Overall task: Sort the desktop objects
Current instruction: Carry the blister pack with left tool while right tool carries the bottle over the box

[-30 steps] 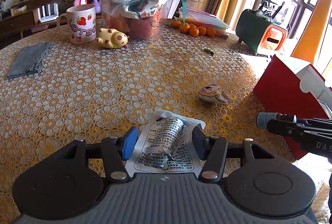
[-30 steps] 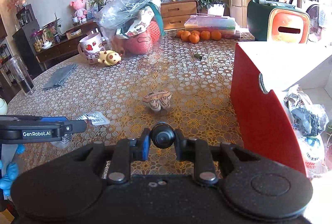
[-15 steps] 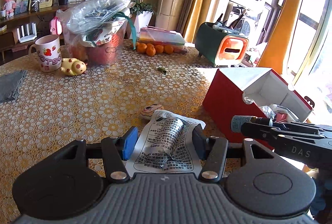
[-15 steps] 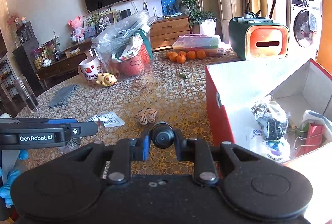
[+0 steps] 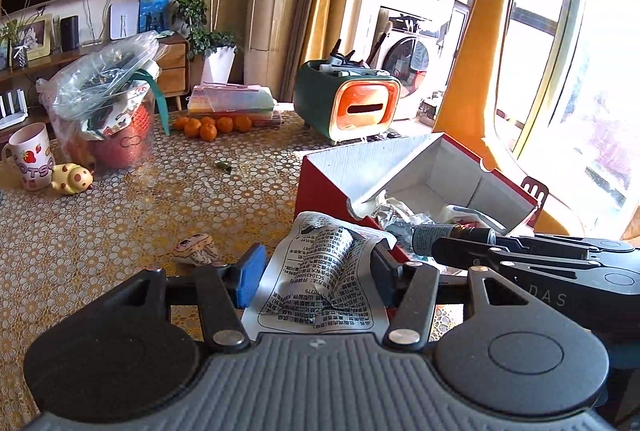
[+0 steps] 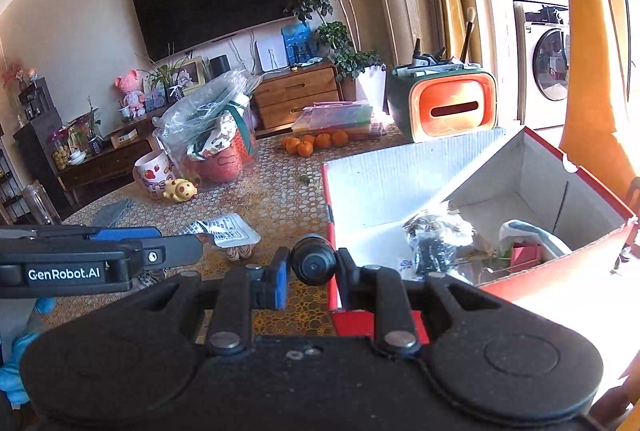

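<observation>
Both hand-held grippers have swung over from the middle of the desk (image 5: 120,215) toward the red box (image 6: 600,243), which now fills much more of each view than a second ago. Left hand-held gripper (image 5: 316,273) is clamped on one silver printed sachet (image 5: 324,279), held above the desk just at the box's near corner. Right hand-held gripper (image 6: 312,267) is pinched narrowly on one small dark bottle (image 6: 314,265), carried end-on beside the box's near wall; in the left view that bottle (image 5: 440,237) pokes out over the box's open top.

Inside the box I count one crumpled foil packet (image 6: 436,235), one white pouch and one small red item. Left out on the desk: one striped clam-like trinket (image 5: 196,251), one strawberry mug (image 5: 32,161), one yellow spotted toy (image 5: 72,179), one bulging clear bag (image 5: 108,103), one small green bit, a cluster of about six oranges (image 5: 212,125), and one green-and-orange tissue holder (image 5: 348,107).
</observation>
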`<state>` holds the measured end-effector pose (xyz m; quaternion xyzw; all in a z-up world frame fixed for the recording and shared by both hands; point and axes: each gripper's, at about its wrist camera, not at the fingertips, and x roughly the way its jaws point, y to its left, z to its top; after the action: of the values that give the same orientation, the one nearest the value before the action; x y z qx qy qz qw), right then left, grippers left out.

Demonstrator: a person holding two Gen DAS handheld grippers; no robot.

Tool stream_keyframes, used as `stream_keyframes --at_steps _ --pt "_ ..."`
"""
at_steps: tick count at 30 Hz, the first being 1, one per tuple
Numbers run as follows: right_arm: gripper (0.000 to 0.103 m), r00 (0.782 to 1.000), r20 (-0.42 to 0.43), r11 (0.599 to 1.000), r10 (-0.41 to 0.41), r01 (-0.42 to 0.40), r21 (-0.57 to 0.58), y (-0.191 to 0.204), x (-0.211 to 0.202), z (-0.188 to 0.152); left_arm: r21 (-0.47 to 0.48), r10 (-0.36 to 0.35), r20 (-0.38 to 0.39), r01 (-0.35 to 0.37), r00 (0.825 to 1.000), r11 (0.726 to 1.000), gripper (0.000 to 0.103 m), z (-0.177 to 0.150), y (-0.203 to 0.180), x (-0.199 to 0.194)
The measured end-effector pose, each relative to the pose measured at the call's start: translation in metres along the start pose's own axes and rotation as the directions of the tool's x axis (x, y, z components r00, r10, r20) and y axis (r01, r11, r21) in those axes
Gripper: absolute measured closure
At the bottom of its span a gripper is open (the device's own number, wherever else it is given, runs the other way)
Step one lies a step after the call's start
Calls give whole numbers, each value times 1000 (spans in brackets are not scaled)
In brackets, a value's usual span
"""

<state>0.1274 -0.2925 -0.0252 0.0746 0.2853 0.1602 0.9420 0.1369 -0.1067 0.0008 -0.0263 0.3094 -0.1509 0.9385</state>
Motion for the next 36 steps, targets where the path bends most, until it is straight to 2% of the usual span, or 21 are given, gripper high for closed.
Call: stream_keyframes --at_steps 15,29,36 --pt "80 996 40 995 -86 84 44 -60 -19 4 104 -66 -21 68 998 992 48 14 -69 33" --pt "80 990 29 989 -141 139 48 -104 -7 19 152 -48 -66 57 997 987 48 37 -94 86" --pt "80 989 -19 988 -145 146 51 -124 15 30 188 -27 -100 46 995 981 48 45 -99 113"
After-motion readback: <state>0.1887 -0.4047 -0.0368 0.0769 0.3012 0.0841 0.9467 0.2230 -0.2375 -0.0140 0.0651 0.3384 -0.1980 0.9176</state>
